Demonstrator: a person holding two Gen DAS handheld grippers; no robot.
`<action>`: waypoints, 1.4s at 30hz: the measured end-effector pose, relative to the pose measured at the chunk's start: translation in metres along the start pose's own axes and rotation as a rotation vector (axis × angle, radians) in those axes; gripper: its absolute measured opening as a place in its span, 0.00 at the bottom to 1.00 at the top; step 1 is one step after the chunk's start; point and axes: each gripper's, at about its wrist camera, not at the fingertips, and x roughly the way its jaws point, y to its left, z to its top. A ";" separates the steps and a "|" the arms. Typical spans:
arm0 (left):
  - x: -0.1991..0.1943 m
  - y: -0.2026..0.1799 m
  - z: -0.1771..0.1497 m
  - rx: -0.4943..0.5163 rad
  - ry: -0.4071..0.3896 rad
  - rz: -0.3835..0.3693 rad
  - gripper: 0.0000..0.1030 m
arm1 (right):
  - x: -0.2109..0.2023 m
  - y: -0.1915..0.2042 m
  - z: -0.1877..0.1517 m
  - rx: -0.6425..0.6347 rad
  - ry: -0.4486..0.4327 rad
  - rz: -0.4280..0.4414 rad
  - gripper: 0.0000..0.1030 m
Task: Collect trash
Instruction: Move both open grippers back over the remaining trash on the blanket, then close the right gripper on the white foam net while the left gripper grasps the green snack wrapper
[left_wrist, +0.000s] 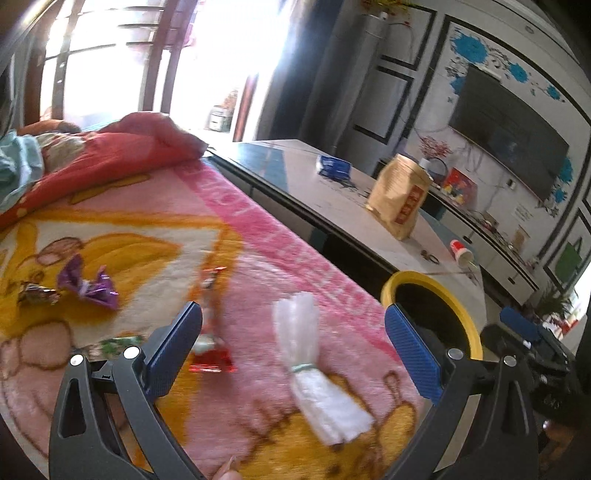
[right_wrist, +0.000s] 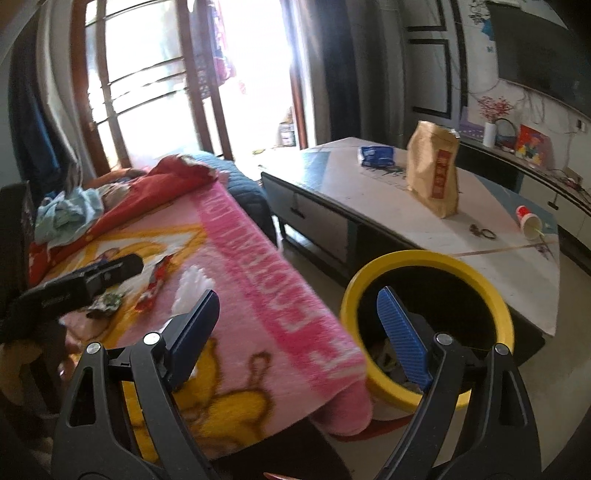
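**Over the pink blanket, both grippers empty**

Between the spread jaws of the left gripper (left_wrist: 293, 354) lie a red wrapper (left_wrist: 211, 360) and a white tied plastic bag (left_wrist: 314, 365) on the pink blanket (left_wrist: 266, 236) — neither touched. Farther left sit a purple wrapper (left_wrist: 88, 284) and a dark foil one (left_wrist: 37, 295). At the blanket's edge, the right gripper (right_wrist: 299, 332) hangs wide open, holding nothing — one finger over the yellow-rimmed bin (right_wrist: 495, 291). Beyond, a brown paper bag (right_wrist: 434, 173) stands on the coffee table (right_wrist: 369, 206).
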 end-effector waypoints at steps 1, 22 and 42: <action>-0.002 0.006 0.000 -0.010 -0.006 0.010 0.94 | 0.001 0.003 0.000 -0.006 0.005 0.008 0.77; -0.030 0.118 -0.013 -0.205 -0.011 0.188 0.94 | 0.040 0.091 -0.013 -0.160 0.124 0.168 0.77; -0.005 0.152 -0.039 -0.304 0.125 0.162 0.59 | 0.087 0.106 -0.030 -0.151 0.272 0.210 0.55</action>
